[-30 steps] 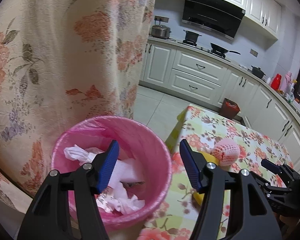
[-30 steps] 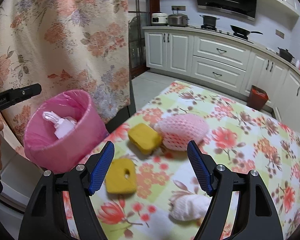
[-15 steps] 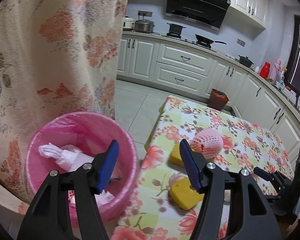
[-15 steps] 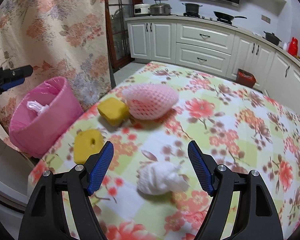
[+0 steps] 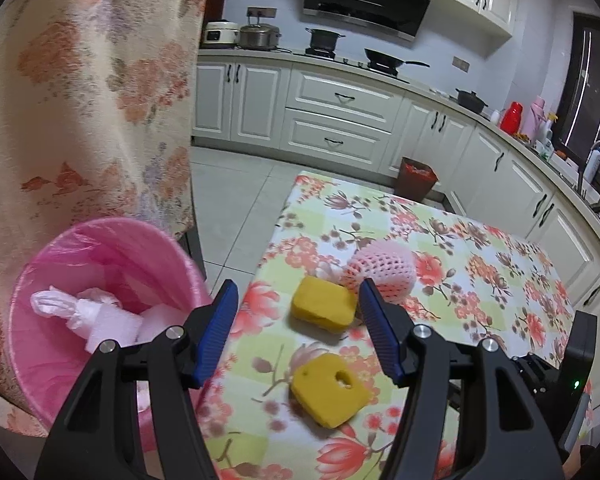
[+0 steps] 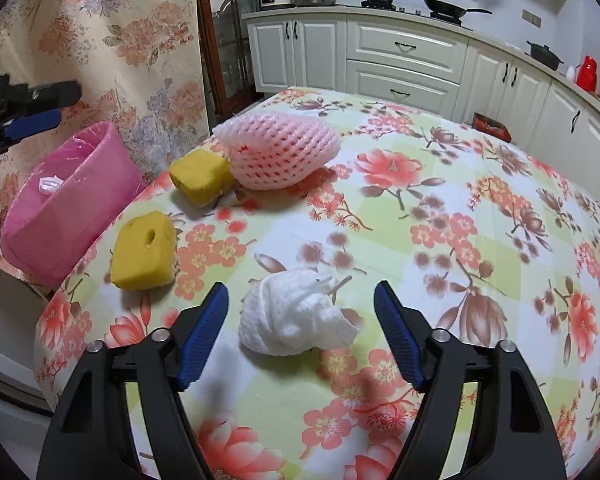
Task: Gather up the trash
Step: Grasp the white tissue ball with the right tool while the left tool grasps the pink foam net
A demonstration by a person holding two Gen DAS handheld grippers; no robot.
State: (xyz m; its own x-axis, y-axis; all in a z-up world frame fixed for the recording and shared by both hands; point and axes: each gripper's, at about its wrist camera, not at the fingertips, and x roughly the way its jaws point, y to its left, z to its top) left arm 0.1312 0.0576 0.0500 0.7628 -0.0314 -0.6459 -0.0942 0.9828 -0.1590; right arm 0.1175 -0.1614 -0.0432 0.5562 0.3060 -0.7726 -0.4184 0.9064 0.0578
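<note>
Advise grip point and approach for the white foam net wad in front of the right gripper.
Take the white foam net wad across its rounded body, not the thin tail at its right end. Come from above: it lies flat on the table, apart from other items. The right gripper already straddles it, jaws closing, not yet touching.

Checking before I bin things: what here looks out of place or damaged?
Loose scraps litter the floral tablecloth: a white foam net, a pink foam net and two yellow sponge blocks, one with a hole through it. Nothing has spilled; the pink bin stands upright.

We see white cabinets [image 5: 332, 120] across the frame's top, a curtain [image 5: 80, 100] at left (floral), grey floor tiles [image 5: 236, 208].
</note>
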